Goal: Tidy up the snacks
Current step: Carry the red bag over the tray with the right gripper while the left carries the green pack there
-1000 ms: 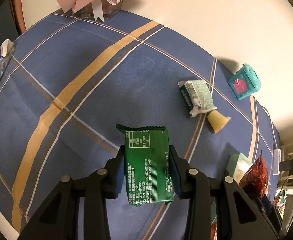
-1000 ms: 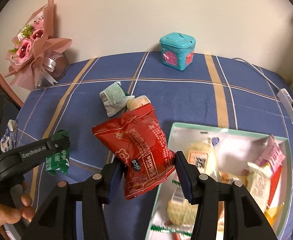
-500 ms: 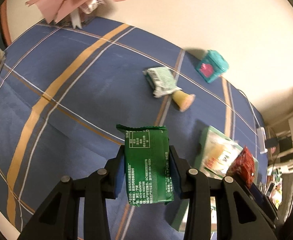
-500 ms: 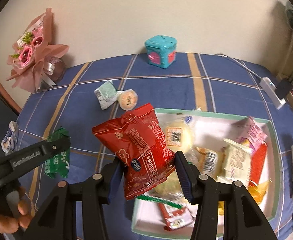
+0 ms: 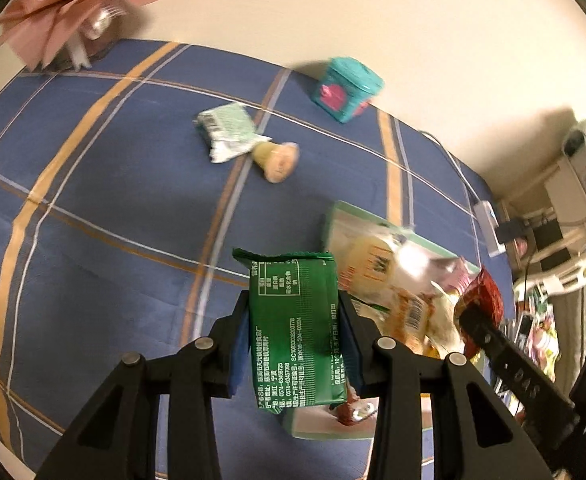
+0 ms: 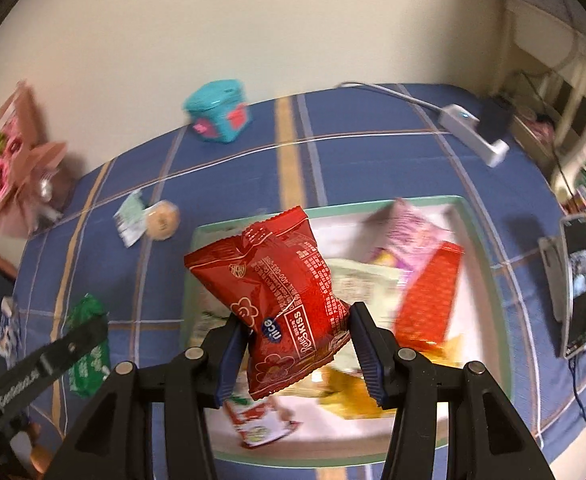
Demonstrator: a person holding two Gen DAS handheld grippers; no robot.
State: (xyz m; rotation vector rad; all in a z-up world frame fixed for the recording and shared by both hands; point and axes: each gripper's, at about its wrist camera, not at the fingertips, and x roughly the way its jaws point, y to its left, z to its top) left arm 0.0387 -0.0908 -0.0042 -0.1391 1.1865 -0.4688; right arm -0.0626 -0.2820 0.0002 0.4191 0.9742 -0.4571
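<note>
My left gripper is shut on a green snack packet, held above the blue checked cloth near the left edge of the pale green snack tray. My right gripper is shut on a red snack bag, held over the tray, which holds several packets. The red bag also shows in the left wrist view. The green packet shows in the right wrist view at the left. A pale green packet and a small round cake lie on the cloth.
A teal toy box and a pink bouquet stand at the back by the wall. A white charger with cable and a phone lie at the right. A blue-white packet lies at the far left.
Both grippers have moved right toward the tray with their packets. The right gripper's red bag is now over the tray's inside; the tray has come into the left wrist view.
</note>
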